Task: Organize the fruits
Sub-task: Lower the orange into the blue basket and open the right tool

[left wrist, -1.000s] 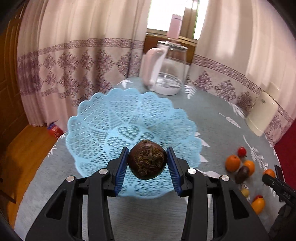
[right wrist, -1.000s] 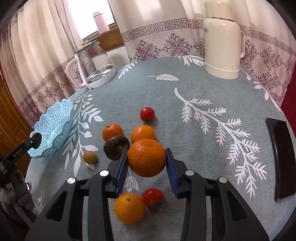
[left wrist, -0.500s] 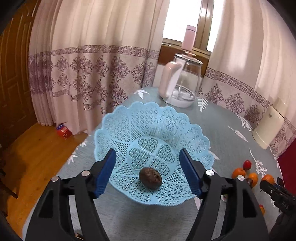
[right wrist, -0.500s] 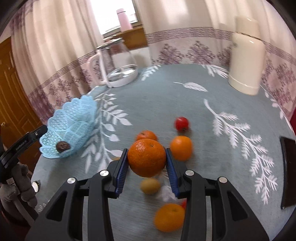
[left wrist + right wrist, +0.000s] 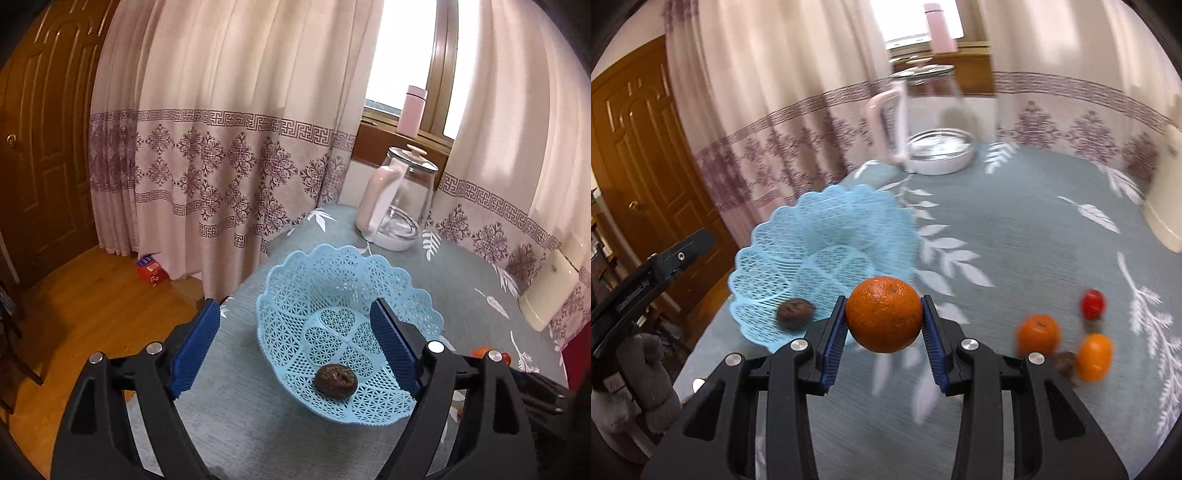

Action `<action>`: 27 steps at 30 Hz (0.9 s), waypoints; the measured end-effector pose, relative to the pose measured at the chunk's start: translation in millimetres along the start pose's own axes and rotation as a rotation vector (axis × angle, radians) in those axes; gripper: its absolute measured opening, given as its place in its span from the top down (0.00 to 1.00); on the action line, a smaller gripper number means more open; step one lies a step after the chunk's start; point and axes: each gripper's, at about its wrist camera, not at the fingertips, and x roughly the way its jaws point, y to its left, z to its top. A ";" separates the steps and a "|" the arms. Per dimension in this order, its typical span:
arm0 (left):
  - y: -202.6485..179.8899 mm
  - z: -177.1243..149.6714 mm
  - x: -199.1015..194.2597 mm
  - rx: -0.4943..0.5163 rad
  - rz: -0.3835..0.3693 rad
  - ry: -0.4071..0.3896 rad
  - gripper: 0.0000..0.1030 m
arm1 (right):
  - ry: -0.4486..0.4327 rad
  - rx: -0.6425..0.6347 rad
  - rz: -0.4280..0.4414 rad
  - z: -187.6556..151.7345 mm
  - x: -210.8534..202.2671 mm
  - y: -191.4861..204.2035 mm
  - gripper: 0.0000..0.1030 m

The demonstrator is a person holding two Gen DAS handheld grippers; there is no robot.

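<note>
**Orange held beside the basket, one dark fruit inside**

The right gripper (image 5: 884,325) clamps a round orange (image 5: 884,314) just beside the light blue lattice plastic basket (image 5: 325,273), near the table (image 5: 236,406) edge. The left gripper (image 5: 295,350) stands wide, empty, above it. A wrinkled brown round fruit (image 5: 335,380) lies inside. No writing is readable.

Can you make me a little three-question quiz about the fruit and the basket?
1. True or false: the blue basket holds three fruits.
2. What is the right gripper holding? A) an orange B) a tomato C) nothing
3. Fill in: the left gripper is ____.

Key:
1. False; only one brown fruit lies in it.
2. A, the orange.
3. Open, holding nothing.
</note>
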 end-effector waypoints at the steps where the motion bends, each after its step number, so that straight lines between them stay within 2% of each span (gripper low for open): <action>1: 2.1 1.2 -1.2 -0.006 -0.002 -0.002 0.18 | 0.004 -0.004 0.007 0.8 3.2 4.0 0.62; 5: 10.3 4.5 -3.7 -0.031 -0.006 -0.006 0.16 | 0.028 -0.034 0.014 6.5 24.2 23.6 0.61; 10: 15.6 6.7 -4.9 -0.053 -0.008 -0.008 0.12 | 0.045 -0.029 0.005 8.1 38.4 29.4 0.59; 13: 16.3 7.3 -4.6 -0.059 -0.011 -0.006 0.12 | 0.032 -0.015 0.000 8.7 36.4 27.6 0.43; 23: 11.7 6.3 -6.7 -0.048 -0.027 -0.004 0.11 | 0.013 0.042 -0.010 -2.3 19.4 13.8 0.42; 27: 8.7 6.2 -9.9 -0.047 -0.038 -0.011 0.05 | 0.004 0.069 -0.009 -9.2 9.9 9.4 0.41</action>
